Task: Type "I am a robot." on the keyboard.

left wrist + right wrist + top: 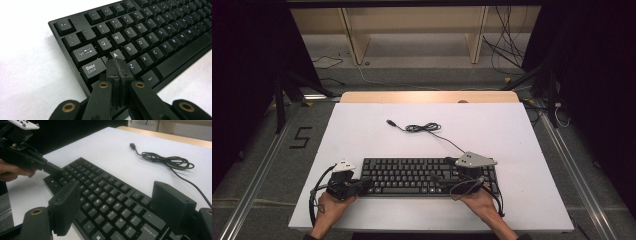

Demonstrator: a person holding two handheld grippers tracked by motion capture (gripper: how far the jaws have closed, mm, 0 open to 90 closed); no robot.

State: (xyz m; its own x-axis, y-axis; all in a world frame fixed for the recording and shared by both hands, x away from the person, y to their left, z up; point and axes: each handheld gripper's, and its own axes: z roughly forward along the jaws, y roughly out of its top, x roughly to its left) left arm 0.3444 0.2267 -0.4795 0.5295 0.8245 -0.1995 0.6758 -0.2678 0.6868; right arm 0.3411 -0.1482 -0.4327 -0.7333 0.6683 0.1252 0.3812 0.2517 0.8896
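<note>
A black keyboard lies on the white table top near its front edge. Its cable is coiled loosely behind it and ends in a free USB plug. My left gripper is at the keyboard's left end. In the left gripper view its jaws are pressed together with nothing between them, tips over the keys between Caps Lock and A. My right gripper hovers over the keyboard's right half, and in the right gripper view it stands open above the keys. That view also has the left gripper and the cable.
Bare white table surface stretches behind and on both sides of the keyboard. A wooden strip runs along the table's far edge. Beyond it are grey floor, loose cables and wooden shelf legs.
</note>
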